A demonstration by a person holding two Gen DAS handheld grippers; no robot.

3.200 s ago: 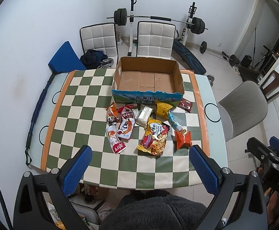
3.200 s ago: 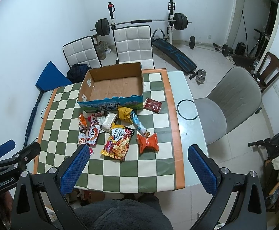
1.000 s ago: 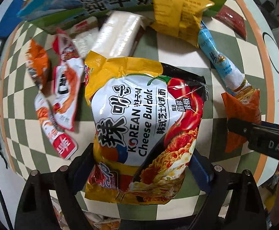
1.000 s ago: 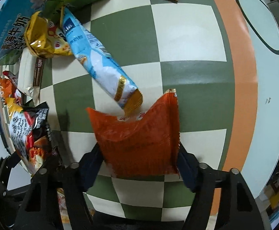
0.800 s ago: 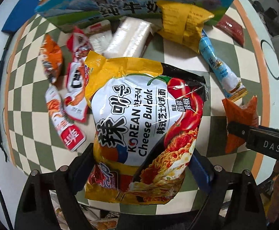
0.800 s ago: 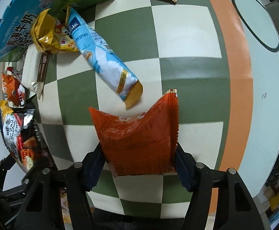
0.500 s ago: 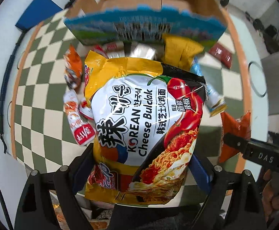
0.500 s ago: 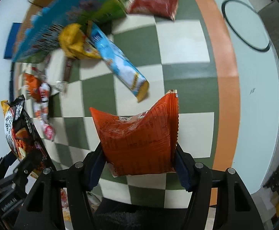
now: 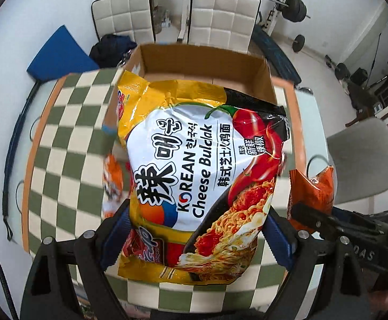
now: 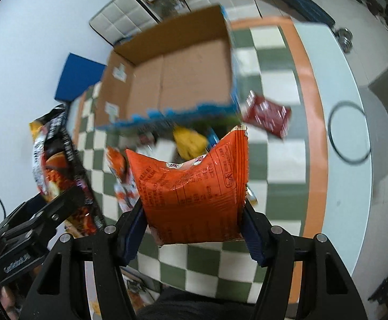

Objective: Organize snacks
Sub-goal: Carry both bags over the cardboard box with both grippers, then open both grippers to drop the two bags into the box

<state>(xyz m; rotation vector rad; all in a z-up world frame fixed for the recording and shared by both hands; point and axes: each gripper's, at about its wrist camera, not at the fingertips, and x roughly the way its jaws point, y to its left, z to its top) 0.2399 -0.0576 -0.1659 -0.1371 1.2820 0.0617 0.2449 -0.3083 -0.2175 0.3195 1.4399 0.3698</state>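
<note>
My left gripper [image 9: 196, 232] is shut on a large yellow and white noodle packet [image 9: 202, 168] and holds it up in the air in front of the open cardboard box [image 9: 204, 66]. My right gripper [image 10: 194, 226] is shut on an orange snack bag [image 10: 191, 194], raised above the checkered table [image 10: 274, 160]; the bag also shows in the left wrist view [image 9: 311, 192]. The cardboard box [image 10: 178, 77] looks empty inside. A dark red packet [image 10: 267, 114], a yellow packet [image 10: 190, 138] and small orange packets [image 10: 118, 162] lie by the box's front wall.
Two white padded chairs [image 9: 220, 13] and a barbell rack stand behind the table. A grey chair [image 9: 359, 160] is at the right. A blue cushion [image 9: 60, 58] lies at the back left. The left gripper with the noodle packet [image 10: 58, 160] shows in the right wrist view.
Both grippers closed on their packets on the table and lifted them. They have risen and moved toward the box, so the box interior now shows.
</note>
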